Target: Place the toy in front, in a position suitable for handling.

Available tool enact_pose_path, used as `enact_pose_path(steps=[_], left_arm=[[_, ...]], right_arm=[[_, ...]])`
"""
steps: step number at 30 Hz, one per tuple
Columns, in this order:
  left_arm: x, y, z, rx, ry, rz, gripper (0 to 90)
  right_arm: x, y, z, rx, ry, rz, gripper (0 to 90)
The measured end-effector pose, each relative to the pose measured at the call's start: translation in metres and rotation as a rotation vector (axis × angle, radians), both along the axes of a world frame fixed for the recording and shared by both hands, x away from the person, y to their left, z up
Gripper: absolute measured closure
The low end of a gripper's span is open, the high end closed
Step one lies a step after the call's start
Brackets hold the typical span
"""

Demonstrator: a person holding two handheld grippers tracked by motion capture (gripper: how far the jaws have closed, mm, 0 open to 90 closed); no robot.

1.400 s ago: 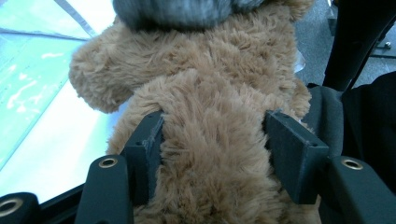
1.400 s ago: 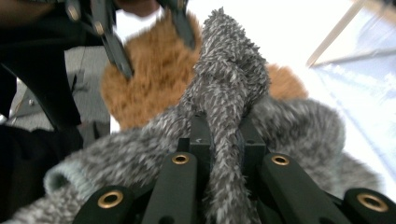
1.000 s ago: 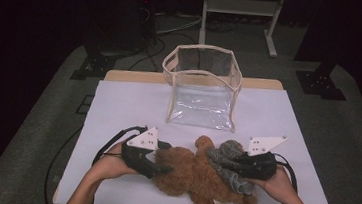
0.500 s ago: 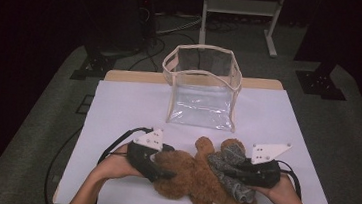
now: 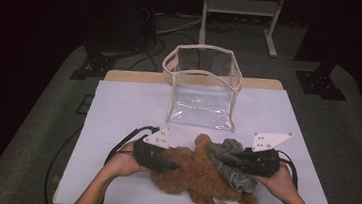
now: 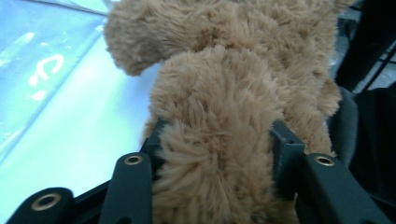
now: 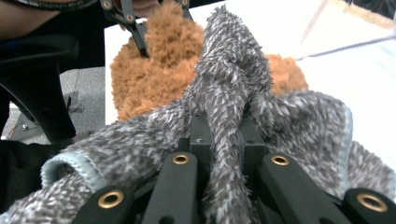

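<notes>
A: Where's the brown plush toy now?
B: Lying near the front edge of the table, about midway along it, with the grey fuzzy cloth draped over its right side. It's shaggy, caramel-coloured, limp, a small white tag at its lower end.
A: What changed in the last second?
B: Both hands slid toward the front edge and closed in a little. The left gripper is clenched on a thick lobe of the toy's fur, which bulges between its jaws. The right gripper is pinched tight on a ridge of the grey cloth; its pale hem shows at the side.
A: So what does that mean?
B: I'd judge both grasps are made, and the two can be pulled apart or lifted. The clear bag stands open toward the back edge, well apart from them.
</notes>
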State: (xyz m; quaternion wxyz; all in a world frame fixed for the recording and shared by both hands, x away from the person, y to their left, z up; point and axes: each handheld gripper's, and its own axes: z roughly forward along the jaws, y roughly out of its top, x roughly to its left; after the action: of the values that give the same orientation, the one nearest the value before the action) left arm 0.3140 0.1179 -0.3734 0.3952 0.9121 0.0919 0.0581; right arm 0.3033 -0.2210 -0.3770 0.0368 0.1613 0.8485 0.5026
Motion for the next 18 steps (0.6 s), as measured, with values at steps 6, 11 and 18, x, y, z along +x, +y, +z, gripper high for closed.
enact_pose_path(steps=[6,11,18], left_arm=[[0.013,-0.002,0.006,0.012,-0.049,0.031,58.4],[0.025,-0.003,0.009,0.022,-0.070,0.049,59.3],[0.029,0.004,0.007,0.013,-0.073,0.093,58.8]], right_arm=[[0.016,0.007,0.016,-0.021,-0.017,0.005,79.7],[0.036,0.012,0.020,-0.024,-0.005,0.010,79.5],[0.053,0.016,0.017,-0.039,0.013,0.000,79.3]])
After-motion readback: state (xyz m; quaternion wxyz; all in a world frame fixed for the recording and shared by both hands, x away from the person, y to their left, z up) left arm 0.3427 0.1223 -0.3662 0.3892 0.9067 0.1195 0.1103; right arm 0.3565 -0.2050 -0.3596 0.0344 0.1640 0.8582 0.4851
